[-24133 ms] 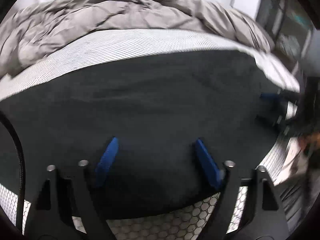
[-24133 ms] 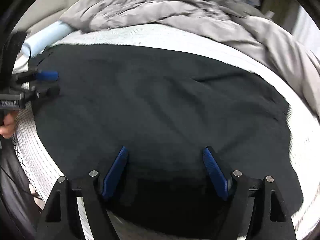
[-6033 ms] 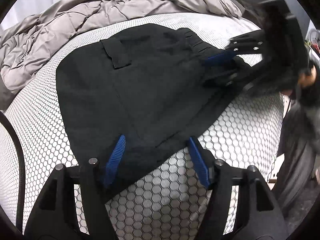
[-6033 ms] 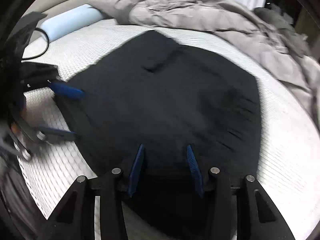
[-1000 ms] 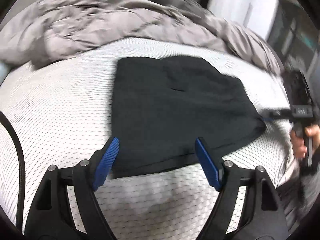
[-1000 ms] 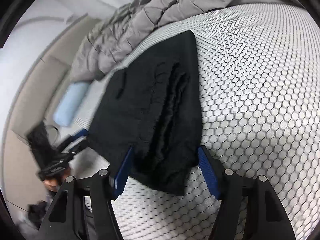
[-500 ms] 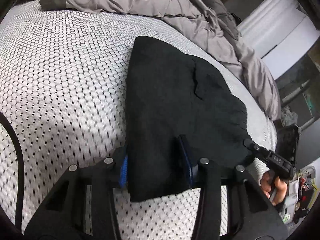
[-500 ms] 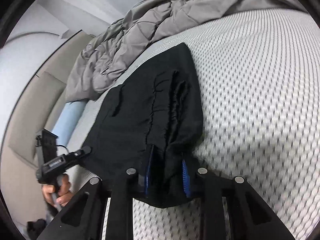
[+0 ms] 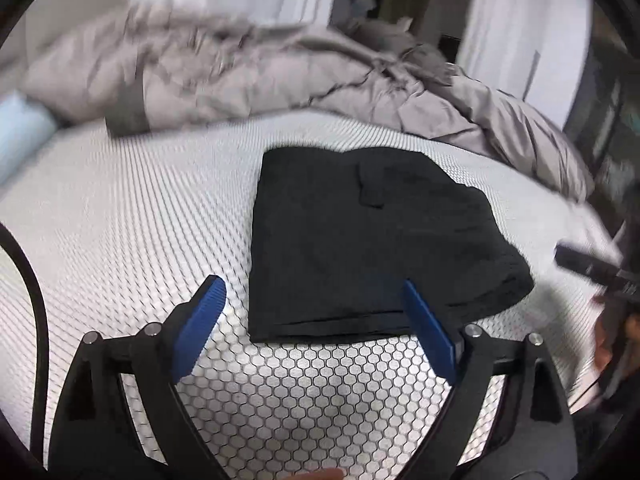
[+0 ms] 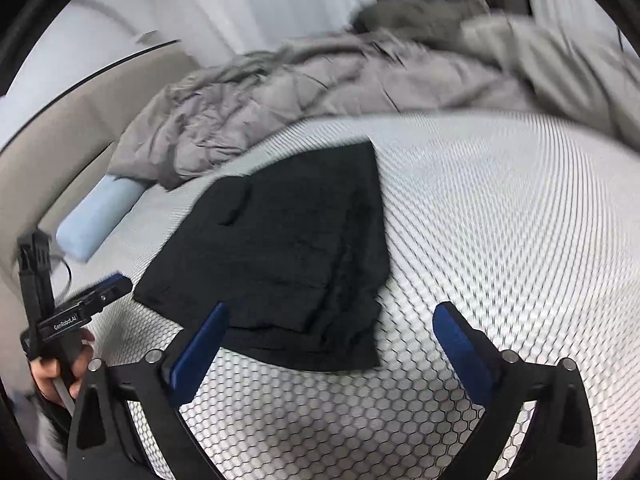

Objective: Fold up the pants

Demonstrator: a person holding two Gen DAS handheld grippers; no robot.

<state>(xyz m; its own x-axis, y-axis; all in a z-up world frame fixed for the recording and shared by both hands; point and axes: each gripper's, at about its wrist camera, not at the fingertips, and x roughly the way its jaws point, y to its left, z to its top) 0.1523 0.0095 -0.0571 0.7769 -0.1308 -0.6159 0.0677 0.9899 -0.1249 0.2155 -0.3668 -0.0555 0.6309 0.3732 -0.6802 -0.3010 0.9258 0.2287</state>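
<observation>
Since the pants (image 9: 360,248) lie as a compact folded block near the mattress's (image 9: 132,232) near edge, both the left gripper (image 9: 316,320) and right gripper (image 10: 332,340) hang spread wide, holding nothing. Finishing well probably means lifting straight away, jaws clear of the layered near hem, not dragging it.
</observation>
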